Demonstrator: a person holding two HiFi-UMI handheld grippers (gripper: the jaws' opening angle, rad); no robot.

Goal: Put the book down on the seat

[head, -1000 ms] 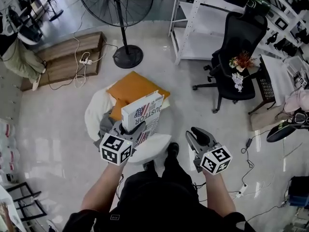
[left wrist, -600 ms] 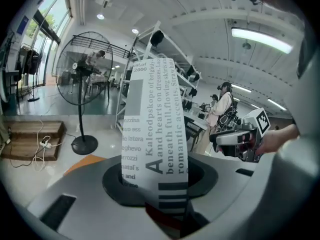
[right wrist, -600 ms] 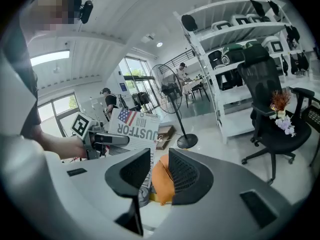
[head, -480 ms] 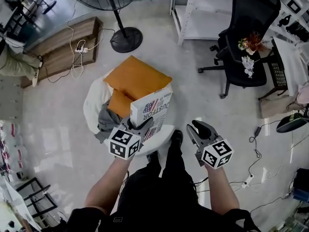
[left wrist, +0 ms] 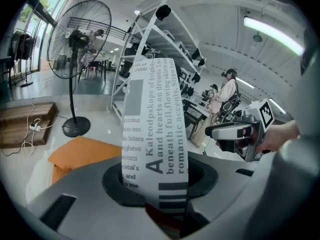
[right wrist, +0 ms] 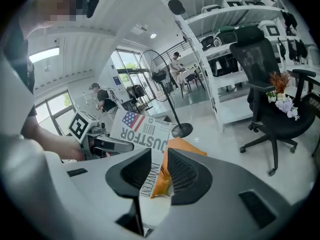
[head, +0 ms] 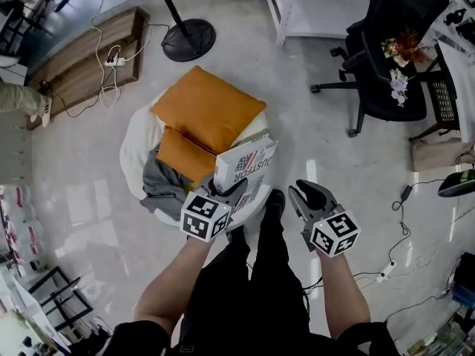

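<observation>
A white book (head: 246,165) with a flag and dark lettering on its cover stands tilted over the front of the round white seat (head: 136,145). My left gripper (head: 225,193) is shut on its lower edge. In the left gripper view the printed cover (left wrist: 154,129) rises upright from between the jaws of that gripper (left wrist: 161,186). My right gripper (head: 304,193) hovers to the right of the seat, over the floor. Its jaws (right wrist: 159,156) are closing with nothing between them; the book (right wrist: 142,129) shows beyond them.
Two orange cushions (head: 208,106) and a grey cloth (head: 159,185) lie on the seat. A fan base (head: 188,30) and a wooden platform (head: 82,58) are behind it. White shelving (head: 312,6) and a black office chair (head: 393,73) stand at the right, and cables (head: 386,273) lie there.
The view has shifted so the seat sits higher and more centred. The left gripper has carried the book a little to the right, over the seat's front. The right gripper has stayed beside it.
</observation>
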